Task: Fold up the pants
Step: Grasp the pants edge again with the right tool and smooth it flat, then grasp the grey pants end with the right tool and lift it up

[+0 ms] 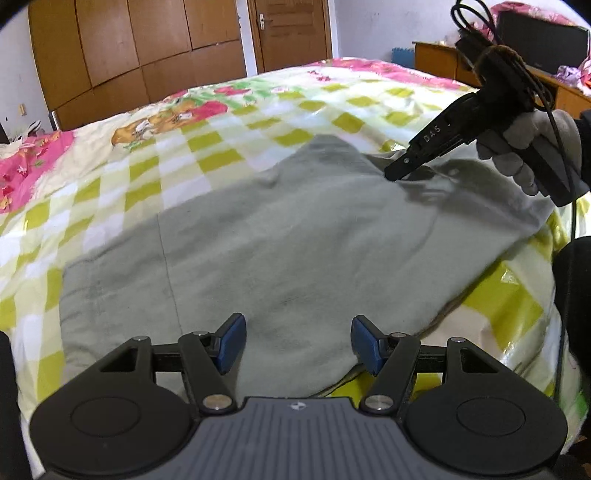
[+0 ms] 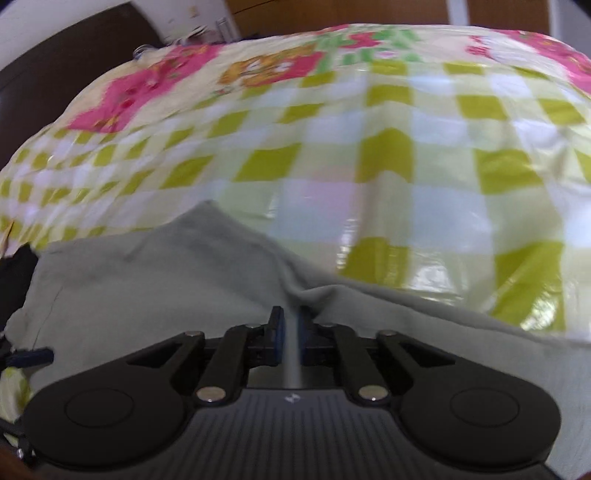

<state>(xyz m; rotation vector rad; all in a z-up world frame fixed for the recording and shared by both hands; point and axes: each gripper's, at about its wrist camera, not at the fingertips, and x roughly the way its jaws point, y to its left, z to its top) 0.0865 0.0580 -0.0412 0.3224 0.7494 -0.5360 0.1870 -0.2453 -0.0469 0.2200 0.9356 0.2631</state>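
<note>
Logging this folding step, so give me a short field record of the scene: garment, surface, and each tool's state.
garment: grey pants, spread mostly flat, one part pulled up into a ridge
surface: bed with a green checked cover
left tool: open, blue pads apart, above the near edge of the pants, holding nothing
right tool: shut on a pinched fold of the pants
right hand: gloved, gripping the tool's handle
background: wooden wardrobe and door

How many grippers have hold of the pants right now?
1. The right gripper is shut on a ridge of the pants; the left gripper hangs open above them.
</note>
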